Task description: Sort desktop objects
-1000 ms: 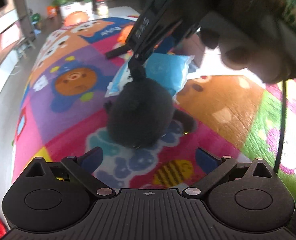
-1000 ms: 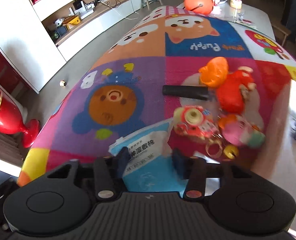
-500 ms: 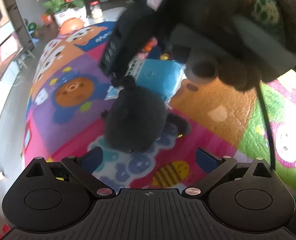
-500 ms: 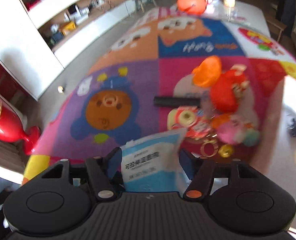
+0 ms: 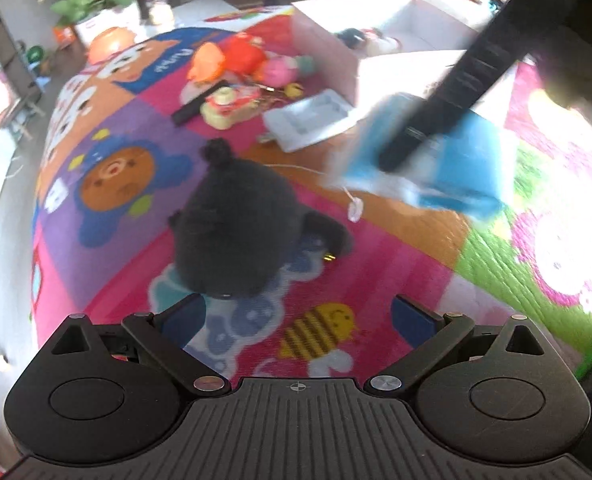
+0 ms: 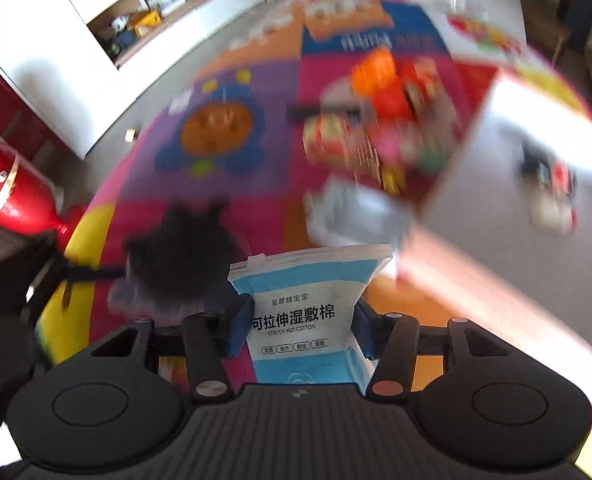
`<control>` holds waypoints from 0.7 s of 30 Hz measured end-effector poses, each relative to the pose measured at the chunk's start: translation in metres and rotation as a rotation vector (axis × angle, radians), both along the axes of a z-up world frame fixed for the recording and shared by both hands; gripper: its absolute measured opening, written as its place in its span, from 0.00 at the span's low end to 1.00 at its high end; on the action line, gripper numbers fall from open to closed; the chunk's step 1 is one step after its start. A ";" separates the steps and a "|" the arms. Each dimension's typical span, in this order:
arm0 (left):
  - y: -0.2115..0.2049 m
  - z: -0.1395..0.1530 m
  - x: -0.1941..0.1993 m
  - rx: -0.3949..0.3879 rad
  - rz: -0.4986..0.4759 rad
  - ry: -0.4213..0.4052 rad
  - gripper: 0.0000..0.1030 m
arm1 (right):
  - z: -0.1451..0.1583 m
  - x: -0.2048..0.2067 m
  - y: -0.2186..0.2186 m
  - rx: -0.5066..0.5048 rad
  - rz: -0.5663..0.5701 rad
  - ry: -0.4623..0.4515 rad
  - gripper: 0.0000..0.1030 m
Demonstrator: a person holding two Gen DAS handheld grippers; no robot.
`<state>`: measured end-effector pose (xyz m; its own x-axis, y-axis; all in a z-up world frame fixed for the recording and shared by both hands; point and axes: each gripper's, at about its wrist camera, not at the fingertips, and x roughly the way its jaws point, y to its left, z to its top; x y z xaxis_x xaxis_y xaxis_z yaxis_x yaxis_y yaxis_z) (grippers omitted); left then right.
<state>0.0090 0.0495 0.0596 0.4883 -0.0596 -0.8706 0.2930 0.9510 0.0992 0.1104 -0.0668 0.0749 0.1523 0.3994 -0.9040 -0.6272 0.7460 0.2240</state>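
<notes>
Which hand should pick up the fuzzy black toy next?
Left. The left gripper is open and empty, with the fuzzy black plush toy just beyond its fingertips on the colourful mat. The right gripper is busy: its jaws are closing on the blue-and-white cotton pack, lifted off the mat.

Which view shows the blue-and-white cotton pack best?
The right wrist view: the blue-and-white cotton pack sits sharp and centred between the closing right tongs, its printed label readable. The left wrist view shows it only as a motion-blurred blue shape off the mat, partly hidden by the tongs holding it.
</notes>
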 end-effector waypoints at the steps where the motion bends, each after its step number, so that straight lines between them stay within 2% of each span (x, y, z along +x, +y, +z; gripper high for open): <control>1: -0.003 -0.001 0.000 0.005 -0.012 0.009 0.99 | -0.005 -0.003 -0.010 -0.012 -0.012 0.038 0.51; 3: -0.008 -0.003 -0.001 0.015 -0.031 0.020 0.99 | -0.016 -0.010 -0.027 -0.048 -0.035 0.077 0.52; 5: -0.011 -0.005 0.000 0.024 -0.044 0.032 0.99 | -0.027 -0.019 -0.043 -0.092 -0.055 0.060 0.56; 11: -0.014 -0.003 0.007 0.055 -0.059 0.069 0.99 | -0.027 -0.044 -0.074 -0.095 -0.073 0.009 0.65; 13: -0.013 -0.001 0.012 0.073 -0.053 0.059 0.99 | -0.028 -0.048 -0.079 -0.101 -0.067 -0.008 0.68; 17: -0.012 0.004 0.027 0.060 -0.010 0.022 1.00 | -0.032 -0.053 -0.083 -0.091 -0.073 -0.020 0.73; 21: -0.014 0.010 0.038 0.119 -0.011 -0.030 1.00 | -0.035 -0.053 -0.086 -0.088 -0.088 -0.016 0.74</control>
